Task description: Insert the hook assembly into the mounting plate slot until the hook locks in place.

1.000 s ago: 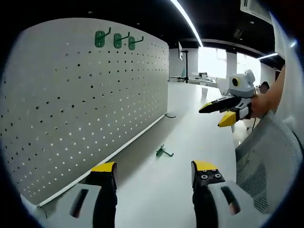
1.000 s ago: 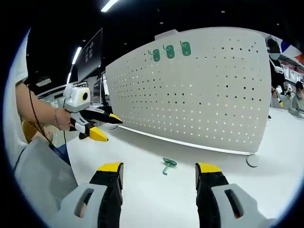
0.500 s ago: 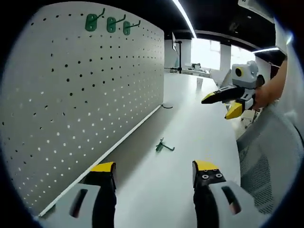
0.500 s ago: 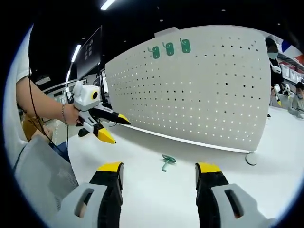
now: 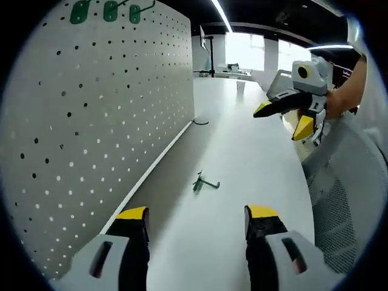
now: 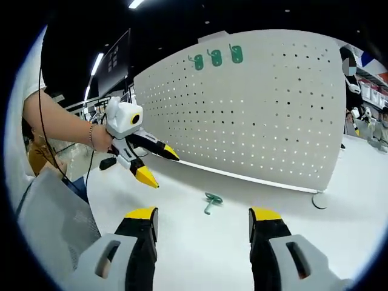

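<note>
A small green hook assembly (image 5: 203, 182) (image 6: 211, 200) lies loose on the white tabletop, a short way in front of the upright white pegboard (image 5: 91, 115) (image 6: 254, 115). Three green hooks (image 5: 106, 10) (image 6: 215, 57) hang in a row near the board's top edge. My left gripper (image 5: 196, 219) (image 6: 156, 167) is open and empty, with the hook ahead of its jaws. My right gripper (image 6: 203, 217) (image 5: 280, 117) is open and empty too, held above the table, apart from the hook.
The pegboard stands on round feet (image 5: 199, 122) (image 6: 319, 201) at its end. A mesh chair back (image 5: 342, 200) (image 6: 51, 224) sits close to the table edge beside a person's forearm (image 6: 57, 124). Other desks and people (image 6: 367, 115) are far behind.
My left gripper has moved nearer the pegboard and table and tilted down toward the hook. In the right gripper view it has shifted right and pitched downward. The hook has not moved.
</note>
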{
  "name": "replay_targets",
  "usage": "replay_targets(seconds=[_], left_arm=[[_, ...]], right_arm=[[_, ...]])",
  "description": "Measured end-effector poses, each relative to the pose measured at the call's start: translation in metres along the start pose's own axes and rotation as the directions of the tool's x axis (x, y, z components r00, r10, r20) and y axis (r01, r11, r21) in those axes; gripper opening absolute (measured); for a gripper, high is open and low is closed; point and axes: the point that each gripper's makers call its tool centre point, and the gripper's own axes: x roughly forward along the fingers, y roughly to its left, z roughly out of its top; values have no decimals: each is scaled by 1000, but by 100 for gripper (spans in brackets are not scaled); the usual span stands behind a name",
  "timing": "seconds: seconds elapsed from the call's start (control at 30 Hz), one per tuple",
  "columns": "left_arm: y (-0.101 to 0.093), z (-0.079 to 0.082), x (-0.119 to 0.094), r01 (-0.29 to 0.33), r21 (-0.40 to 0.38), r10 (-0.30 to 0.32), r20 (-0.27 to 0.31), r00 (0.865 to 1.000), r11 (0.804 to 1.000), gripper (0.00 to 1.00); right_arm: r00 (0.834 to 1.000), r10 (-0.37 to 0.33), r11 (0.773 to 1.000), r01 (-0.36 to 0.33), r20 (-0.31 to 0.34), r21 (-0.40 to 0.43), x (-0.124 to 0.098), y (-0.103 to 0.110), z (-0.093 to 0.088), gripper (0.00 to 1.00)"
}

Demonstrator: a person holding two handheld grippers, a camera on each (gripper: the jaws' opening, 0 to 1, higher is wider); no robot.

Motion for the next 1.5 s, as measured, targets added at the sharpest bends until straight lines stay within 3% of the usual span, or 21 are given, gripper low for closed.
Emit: replay_targets(seconds=[0.47,0.57,0.9,1.3,1.5], left_arm=[[-3,1,21,77,79,-70,-83,994,994,66],[-4,2,25,98,142,-81,-117,990,985,66],[-1,12,40,148,199,-117,-161,980,969,66],[-2,8,58,224,280,-150,-262,953,934,65],[-8,-1,68,272,304,-174,-312,934,913,65]], right_arm=[[1000,-17,1000,17,4,15,3,-7,2,58],[1000,-14,1000,14,0,15,4,-5,2,58],[1000,-17,1000,17,-8,14,2,-7,2,58],[1000,-12,1000,12,-29,5,1,-4,0,57],[999,-9,1000,9,-34,9,0,-3,-2,57]])
